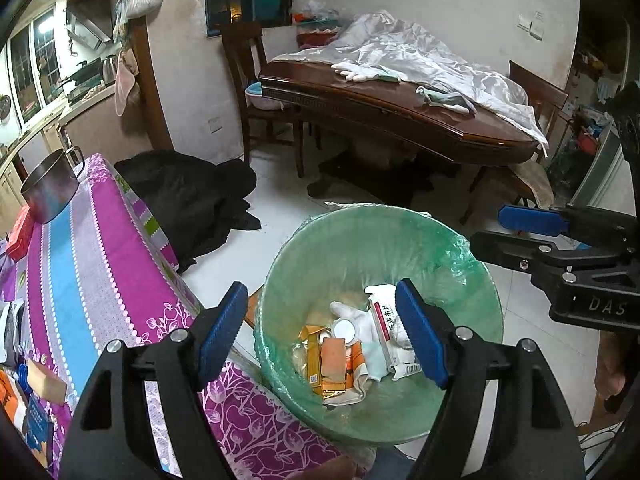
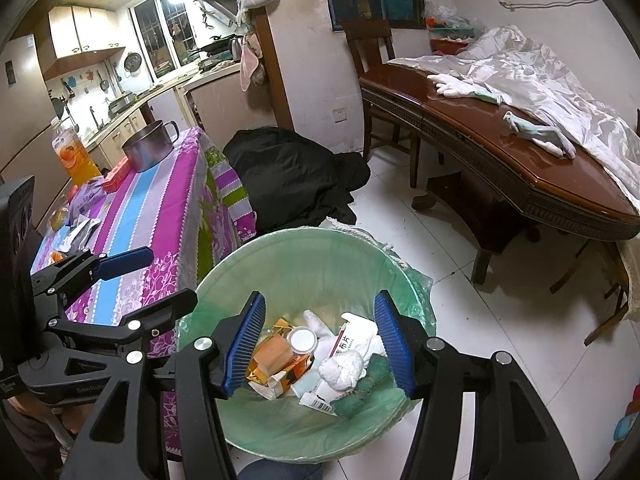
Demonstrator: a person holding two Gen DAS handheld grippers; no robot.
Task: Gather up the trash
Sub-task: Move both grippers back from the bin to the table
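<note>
A green-lined trash bin (image 1: 380, 320) is seen on the white tiled floor at lower centre of both wrist views, just beside a table draped in a purple, blue and grey striped cloth (image 1: 100, 260). Inside the bin, a heap of trash (image 1: 352, 348) is shown: orange packets, a round white lid, a white glove and a white carton with red print. A crumpled white cloth (image 2: 344, 368) is seen on top of the heap in the right wrist view.

The left gripper (image 1: 324, 332) is held above the bin with its blue pads (image 1: 420, 336) spread wide and nothing between them. The right gripper (image 2: 320, 344) is likewise held over the bin, its fingers apart and empty.

A steel pot (image 2: 150, 146) is set on the striped cloth at upper left, with an orange drink bottle (image 2: 72, 152) near it. A dark wooden table (image 2: 520, 168) is pictured at right, with pale sheeting (image 2: 552, 76) and gloves (image 2: 460, 84) lying on it. A black garment (image 2: 292, 180) is heaped on the floor between the two tables.
</note>
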